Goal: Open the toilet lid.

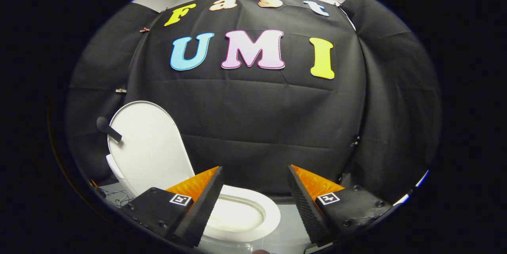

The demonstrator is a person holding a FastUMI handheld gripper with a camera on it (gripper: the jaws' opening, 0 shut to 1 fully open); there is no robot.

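Observation:
A white toilet stands low, just ahead of my fingers and to their left. Its lid (152,147) is raised upright, leaning back behind the bowl. The white seat ring (269,210) and the bowl's inside (235,214) lie exposed between and behind my left finger. A short dark handle (107,128) sticks out from the lid's left edge. My gripper (254,174) is open, its two fingers wide apart with nothing between them, held above the seat's front and not touching the toilet.
Black cloth walls (277,119) close the booth behind and on both sides of the toilet. A pale glossy floor (291,222) shows to the right of the bowl. Some thin wires (117,197) lie on the floor left of the toilet.

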